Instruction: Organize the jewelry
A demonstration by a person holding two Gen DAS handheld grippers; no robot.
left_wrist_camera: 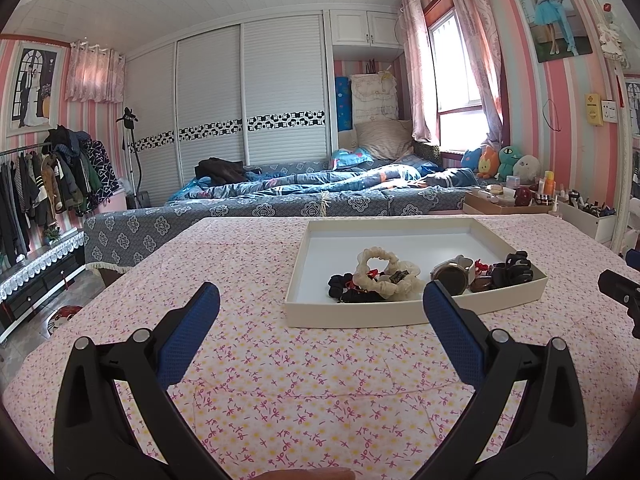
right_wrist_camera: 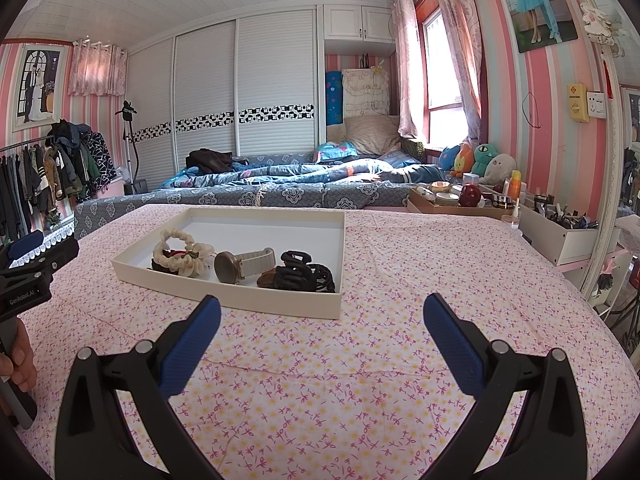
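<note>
While both my grippers sit spread and empty, the tray (right_wrist_camera: 240, 296) lies at eleven o'clock of my right gripper (right_wrist_camera: 320, 316), its watch (right_wrist_camera: 244, 264) nearest, strap running crosswise.

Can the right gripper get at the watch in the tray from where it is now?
Probably yes. The right gripper is open and empty; only bare tablecloth and the tray's low wall lie before the watch, which lies uncovered.

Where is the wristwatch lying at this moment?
The wristwatch lies inside the white tray on the floral tablecloth, near the tray's front wall, between the cream scrunchie on its left and the black hair claw on its right.
</note>
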